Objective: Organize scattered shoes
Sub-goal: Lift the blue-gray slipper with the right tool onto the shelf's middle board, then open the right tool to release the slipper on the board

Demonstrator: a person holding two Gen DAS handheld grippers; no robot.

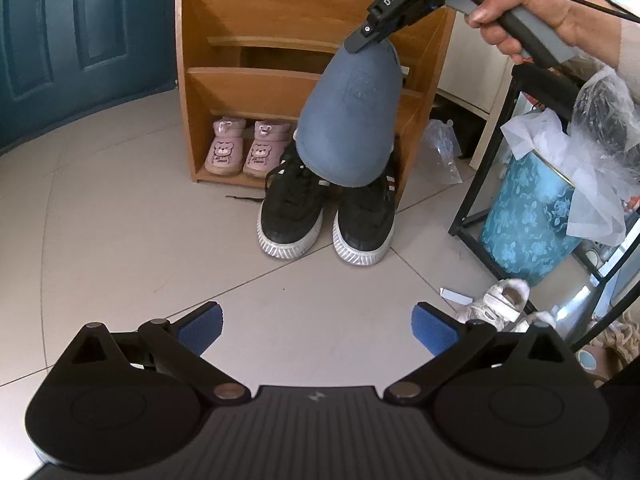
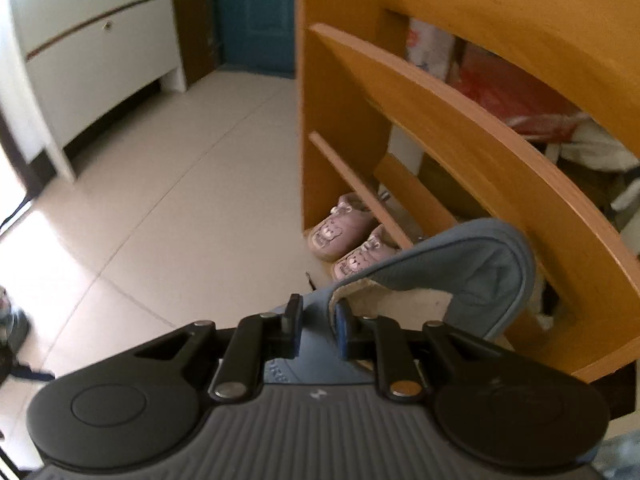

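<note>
- Slipper (image 1: 350, 120), blue-grey, hung sole-out from the right gripper (image 1: 370, 38), whose jaws were pinched nearly together on its heel rim; in the right wrist view the same right gripper (image 2: 318, 322) had one pad inside the cream lining and the other outside the blue wall
- Beyond the right gripper's fingertips the slipper's toe pointed at the wooden shoe rack (image 2: 460, 92), close to the edge of a slanted shelf board; whether it touched that board could not be told, since the view was blurred there
- A person's hand (image 1: 516, 20) gripped the grey handle behind that gripper, up and to the right of the left tool
- The left gripper (image 1: 318, 330) stood wide open and held nothing, with only bare floor tiles (image 1: 120, 200) between its blue pads (image 1: 202, 328)
- Straight ahead of the left gripper a pair of black sneakers (image 1: 326, 216) with white soles sat side by side on the floor, toes towards the tool, heels at the foot of the rack
- Ahead and left of them, pink bear boots (image 1: 246, 148) stood in the rack's lowest compartment
- Just to the right of the left gripper's right finger lay a white shoe (image 1: 500, 304), beside a black metal frame (image 1: 492, 152) and a blue floral bin (image 1: 528, 216)
</note>
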